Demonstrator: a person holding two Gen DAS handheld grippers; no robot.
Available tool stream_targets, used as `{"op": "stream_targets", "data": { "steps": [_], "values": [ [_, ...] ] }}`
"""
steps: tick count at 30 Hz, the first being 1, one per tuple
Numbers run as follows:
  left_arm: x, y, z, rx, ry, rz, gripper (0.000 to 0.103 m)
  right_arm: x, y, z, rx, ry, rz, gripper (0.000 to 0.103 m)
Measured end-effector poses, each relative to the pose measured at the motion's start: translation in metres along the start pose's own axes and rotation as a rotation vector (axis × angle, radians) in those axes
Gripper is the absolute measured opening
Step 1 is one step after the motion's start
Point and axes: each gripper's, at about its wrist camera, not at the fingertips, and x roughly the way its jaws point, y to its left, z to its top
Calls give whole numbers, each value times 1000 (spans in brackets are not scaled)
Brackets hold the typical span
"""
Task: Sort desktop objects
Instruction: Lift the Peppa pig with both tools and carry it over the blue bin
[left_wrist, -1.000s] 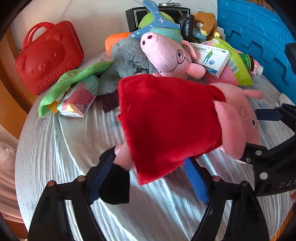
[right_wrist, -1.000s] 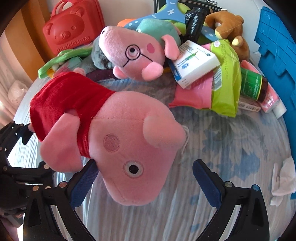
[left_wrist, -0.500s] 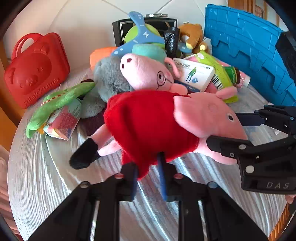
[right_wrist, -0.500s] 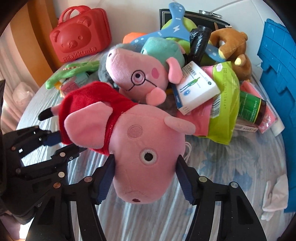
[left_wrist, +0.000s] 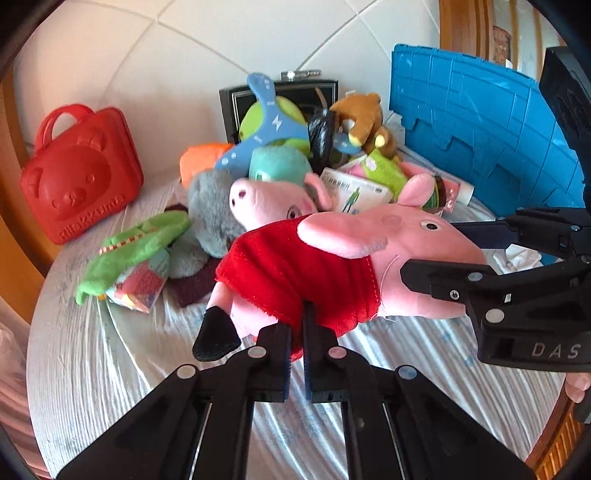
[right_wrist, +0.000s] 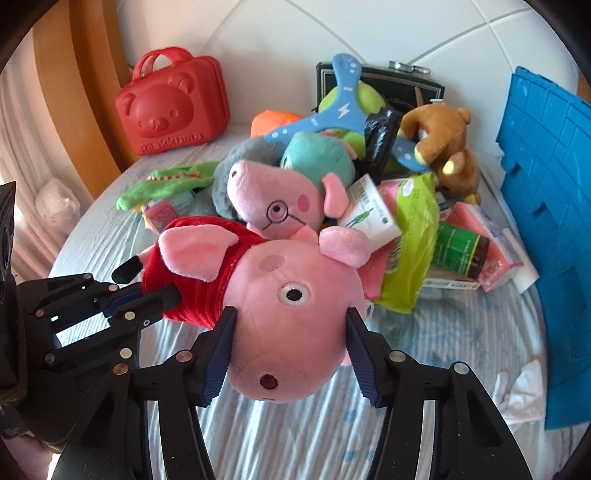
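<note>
A pink pig plush in a red dress hangs above the round table, held by both grippers. My left gripper is shut on the hem of its red dress; it also shows in the right wrist view. My right gripper is shut on the pig's head, its pads pressing both sides; it also shows in the left wrist view. Behind lies a pile: a second pig plush with glasses, a brown bear, a white medicine box.
A red bear case stands at the back left. A blue crate stands at the right. A green crocodile plush, a green packet, a dark bottle and a crumpled tissue lie on the striped tablecloth.
Both grippers have shut on the pig plush, left on the dress, right on the head, and have lifted it off the table.
</note>
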Motion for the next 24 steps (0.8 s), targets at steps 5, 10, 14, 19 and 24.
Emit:
{"op": "stream_targets", "data": {
  "steps": [5,10,14,19,24],
  "values": [
    [-26,-9,25,16,-85,5,4,-33,-6,11,11,-72,-9,56],
    [-57,-27,57,35,-180,0,4,-78,-17,27,7,-165,-37,56],
    [-76,-54,87,70,-251,-10,4,-122,-36,41,0,-237,-89,56],
    [-95,-99,130,104,-336,-55,4,-180,-73,54,-5,-318,-168,56],
    [-106,-161,185,126,-422,-105,4,-233,-124,64,2,-381,-251,56]
  ]
}}
